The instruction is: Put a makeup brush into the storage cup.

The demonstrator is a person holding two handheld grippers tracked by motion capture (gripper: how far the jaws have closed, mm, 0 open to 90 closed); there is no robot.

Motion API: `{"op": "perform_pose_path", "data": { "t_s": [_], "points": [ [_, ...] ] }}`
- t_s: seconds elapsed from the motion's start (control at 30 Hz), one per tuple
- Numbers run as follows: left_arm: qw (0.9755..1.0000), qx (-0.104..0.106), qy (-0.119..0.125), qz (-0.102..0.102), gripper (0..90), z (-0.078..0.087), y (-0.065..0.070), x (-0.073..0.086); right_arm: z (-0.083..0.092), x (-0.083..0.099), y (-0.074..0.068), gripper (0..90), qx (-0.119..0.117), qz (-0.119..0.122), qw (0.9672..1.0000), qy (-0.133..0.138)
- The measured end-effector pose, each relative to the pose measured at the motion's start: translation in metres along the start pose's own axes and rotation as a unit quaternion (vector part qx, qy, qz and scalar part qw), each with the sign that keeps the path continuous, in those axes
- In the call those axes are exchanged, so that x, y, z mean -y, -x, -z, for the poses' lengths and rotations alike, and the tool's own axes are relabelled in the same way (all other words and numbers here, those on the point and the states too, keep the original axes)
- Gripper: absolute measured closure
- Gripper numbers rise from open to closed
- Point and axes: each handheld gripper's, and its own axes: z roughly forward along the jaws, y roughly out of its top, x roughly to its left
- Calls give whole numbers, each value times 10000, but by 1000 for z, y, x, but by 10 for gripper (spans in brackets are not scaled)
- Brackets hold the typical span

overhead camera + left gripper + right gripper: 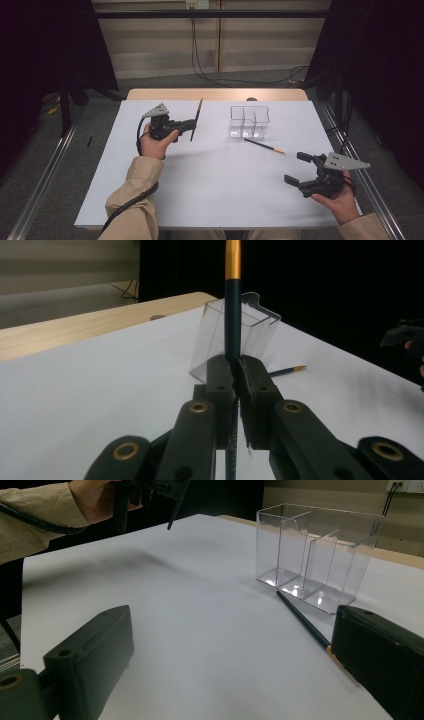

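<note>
My left gripper (192, 123) is shut on a dark pencil (196, 119) and holds it upright above the table's left middle. In the left gripper view the pencil (232, 315), with its gold band near the top, stands between the closed pads (220, 382). A clear plastic holder (249, 121) with several compartments stands to its right. A second dark pencil (263, 145) lies flat on the white table just in front of the holder. My right gripper (298, 168) is open near the right front, nothing between its jaws. The lying pencil (302, 621) runs toward its right jaw.
The white tabletop (215, 185) has a wooden strip (217, 94) along its far edge. Metal rails run down both sides of the table. Cables trail across the floor behind it.
</note>
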Motion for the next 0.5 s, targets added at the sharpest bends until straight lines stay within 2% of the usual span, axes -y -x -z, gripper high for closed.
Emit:
{"op": "perform_pose_path", "data": {
  "t_s": [0.3, 0.5],
  "points": [
    [9996, 265, 83, 5, 842, -7, 12, 7, -2, 0, 0, 30, -16, -9, 10000, -24],
    [9990, 445, 29, -50, 842, -13, 24, 11, -4, 0, -1, 30, -26, -18, 10000, -20]
  ]
}}
